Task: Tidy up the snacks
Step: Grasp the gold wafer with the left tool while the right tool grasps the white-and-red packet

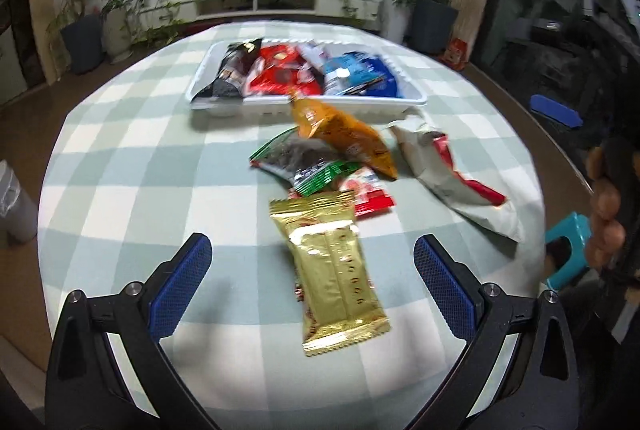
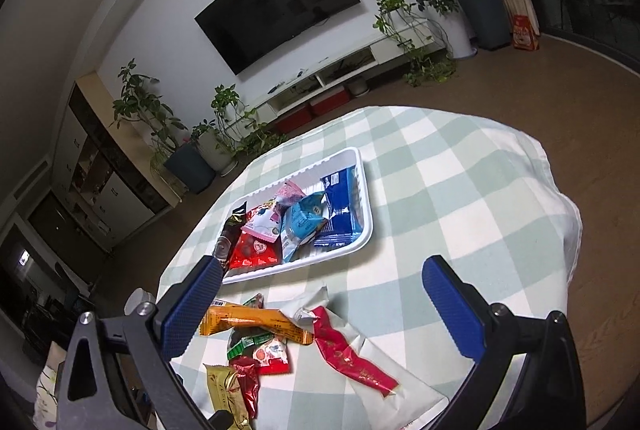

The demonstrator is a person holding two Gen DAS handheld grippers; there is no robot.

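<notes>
Left wrist view: your left gripper [image 1: 313, 284] is spread wide and grips nothing; the gold packet [image 1: 334, 278] lies between its pads on the checked tablecloth [image 1: 132, 165]. At 12 o'clock the white tray [image 1: 412, 101] holds blurred snacks.

Right wrist view: your right gripper [image 2: 320, 304] also gapes, empty, above the loose pile. Its left pad hides part of the orange packet [image 2: 256, 324]. The tray sits at 11 o'clock, a television [image 2: 276, 5] behind it.

Green-white checked tablecloth [image 1: 120, 157]; white tray [image 1: 304, 105]; gold wrapper [image 1: 336, 270]; orange packet [image 1: 344, 133]; blue-padded jaws
</notes>
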